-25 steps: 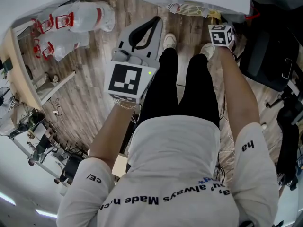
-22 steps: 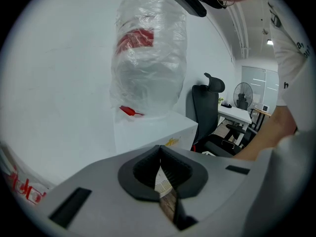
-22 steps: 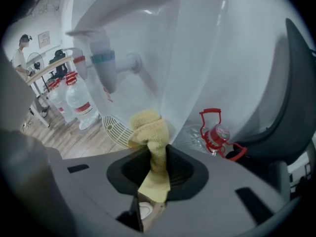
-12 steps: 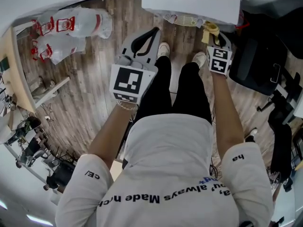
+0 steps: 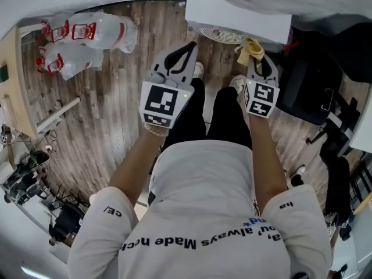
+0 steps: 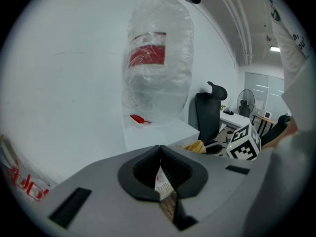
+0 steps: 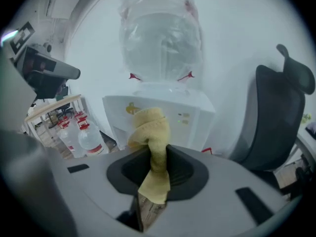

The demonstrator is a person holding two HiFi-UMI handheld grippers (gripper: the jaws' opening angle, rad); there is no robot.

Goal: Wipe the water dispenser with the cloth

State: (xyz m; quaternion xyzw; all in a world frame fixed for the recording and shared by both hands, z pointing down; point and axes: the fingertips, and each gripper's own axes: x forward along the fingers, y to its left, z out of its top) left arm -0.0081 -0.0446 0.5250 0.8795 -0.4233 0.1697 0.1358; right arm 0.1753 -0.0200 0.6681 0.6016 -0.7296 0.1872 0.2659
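The white water dispenser (image 5: 238, 13) stands ahead of me, its clear plastic-wrapped bottle (image 7: 160, 31) on top and its front panel (image 7: 185, 117) facing the right gripper. My right gripper (image 5: 256, 63) is shut on the yellow cloth (image 7: 150, 132), which bunches up above the jaws a short way from the dispenser's front. The cloth (image 5: 251, 48) pokes out toward the dispenser in the head view. My left gripper (image 5: 183, 54) is shut with nothing between its jaws and points at the dispenser's left side (image 6: 158, 135).
Several spare water bottles (image 5: 87, 34) in plastic lie on the wooden floor at the left. A black office chair (image 7: 276, 117) stands right of the dispenser. A white drip grille (image 5: 221, 35) sits at the dispenser's base. A low shelf (image 5: 55, 112) runs along the left wall.
Both grippers have moved toward the dispenser and closer together; the right one has dropped lower in the head view, carrying the cloth. My view has shifted forward.
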